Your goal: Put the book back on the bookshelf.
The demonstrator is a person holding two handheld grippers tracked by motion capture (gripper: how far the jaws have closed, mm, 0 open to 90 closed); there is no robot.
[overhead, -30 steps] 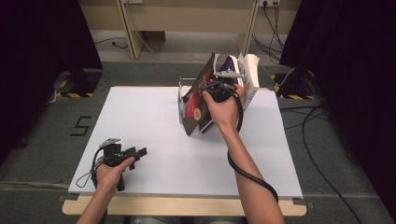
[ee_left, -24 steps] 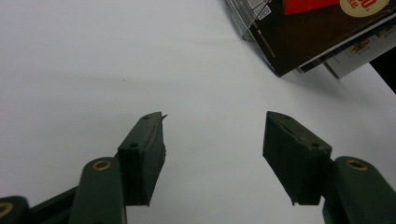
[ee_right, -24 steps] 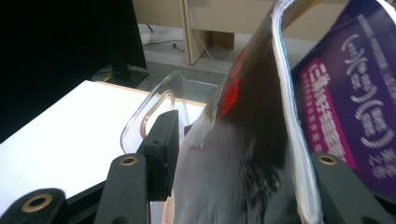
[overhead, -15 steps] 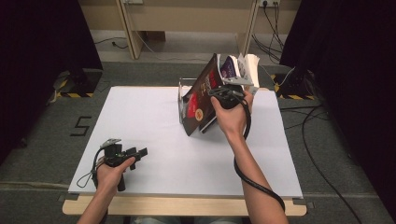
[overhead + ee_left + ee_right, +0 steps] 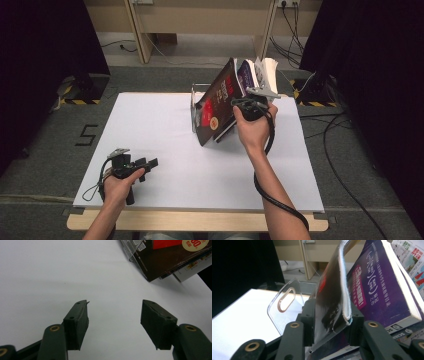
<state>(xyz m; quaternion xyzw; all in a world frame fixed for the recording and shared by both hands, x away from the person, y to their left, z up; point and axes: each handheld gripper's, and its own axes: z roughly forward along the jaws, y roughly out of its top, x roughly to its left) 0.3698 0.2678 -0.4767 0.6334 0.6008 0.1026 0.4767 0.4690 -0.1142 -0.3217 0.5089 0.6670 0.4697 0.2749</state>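
The right gripper (image 5: 329,322) has just been closing its jaws, and they now pinch the free edge of a dark-covered book (image 5: 332,305), which stands between the two pads at the near end of a leaning row. Just past that book, on the far side of the gripper, a purple book (image 5: 377,287) tilts the same way, with more books (image 5: 265,70) behind it, and on the gripper's other side a clear plastic bookend (image 5: 284,302) stands upright on the white table (image 5: 150,125). The grip looks risky: the pads hold only the thin, bowed edge of the cover and pages, so a pull could bend or tear the cover, or let the book slide out. Since the row leans on this book, lifting it away could let the purple book and its neighbours topple toward the bookend or drop flat. The left gripper (image 5: 115,322) rests well away on the table, jaws apart with nothing between them, too far off to steady the row.
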